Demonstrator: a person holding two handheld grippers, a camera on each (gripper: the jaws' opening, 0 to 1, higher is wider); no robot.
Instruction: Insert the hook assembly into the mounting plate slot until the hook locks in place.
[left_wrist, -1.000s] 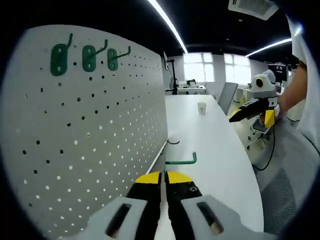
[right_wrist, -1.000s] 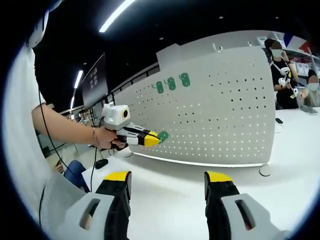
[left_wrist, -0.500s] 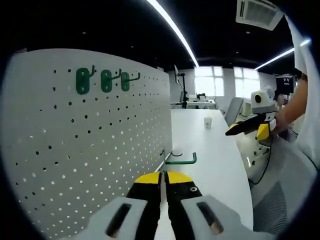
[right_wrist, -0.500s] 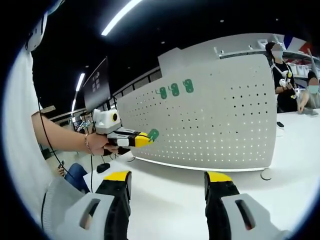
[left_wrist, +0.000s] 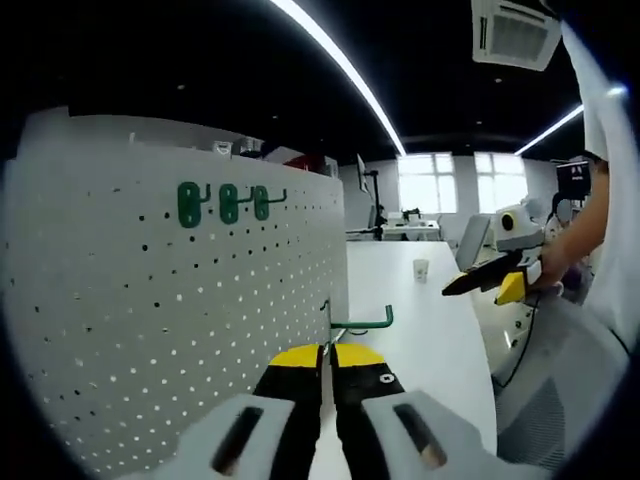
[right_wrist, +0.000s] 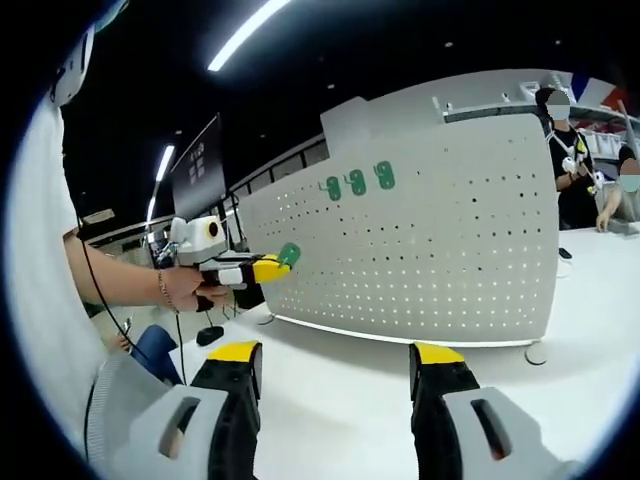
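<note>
My left gripper (left_wrist: 327, 350) is shut on a green hook assembly (left_wrist: 362, 322), whose rod sticks out to the right above the jaw tips. From the right gripper view, the left gripper (right_wrist: 270, 267) holds the hook's green plate (right_wrist: 289, 255) in the air, left of the white pegboard and apart from it. The pegboard mounting plate (left_wrist: 190, 330) (right_wrist: 440, 250) stands upright on the table. Three green hooks (left_wrist: 230, 203) (right_wrist: 357, 182) hang in a row near its top. My right gripper (right_wrist: 336, 356) is open with nothing between its jaws; it also appears as the right gripper (left_wrist: 488, 284) held off to the right.
A long white table (left_wrist: 425, 330) (right_wrist: 340, 390) carries the board. A small paper cup (left_wrist: 421, 270) stands far down it. The person's arm (right_wrist: 110, 280) holds the left gripper. Two other people (right_wrist: 565, 150) stand behind the board's right end.
The left gripper with the hook has drawn back from the pegboard's lower edge and moved left and slightly up. The right gripper has stayed open and nearly still.
</note>
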